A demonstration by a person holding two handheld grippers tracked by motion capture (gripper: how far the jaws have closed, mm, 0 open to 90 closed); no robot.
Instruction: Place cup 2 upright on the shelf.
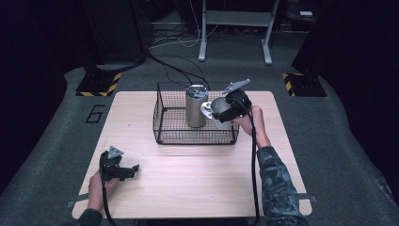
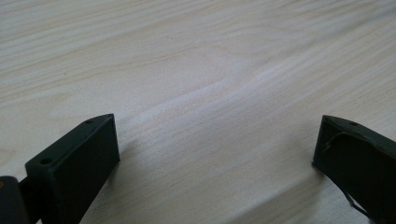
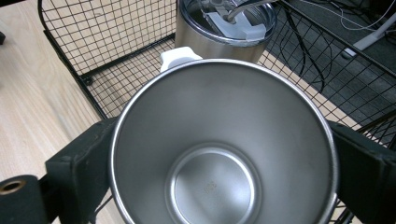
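My right gripper (image 1: 225, 111) is clamped on a steel mug (image 1: 219, 109), 1 black jaw pressed to each side of its wall, above the right end of the wire basket (image 1: 162, 123) on the far half of the wooden table (image 1: 197, 179). In the high view the mug hangs tipped, its open mouth turned toward my side and upward, its long axis slanting from that mouth down and away toward the basket floor. In the right gripper view I look straight down that axis: the round rim of the mug (image 3: 223, 140) faces the camera, the flat bottom sits deep at the centre, and the inside holds nothing. A white handle (image 3: 180, 57) juts from the far edge of the rim, pointing toward the tall steel tumbler (image 3: 224, 29).

That tumbler (image 1: 196, 106) stands upright inside the basket, just beside the mug on its left, its long axis vertical and a clear lid with a sliding tab on top. Whether mug and tumbler touch I cannot tell.

My left gripper (image 1: 128, 171) rests low over the near left part of the table, well apart from the basket. In the left gripper view its 2 jaws stand wide apart with bare wood grain (image 2: 205, 93) between them, gripping nothing.
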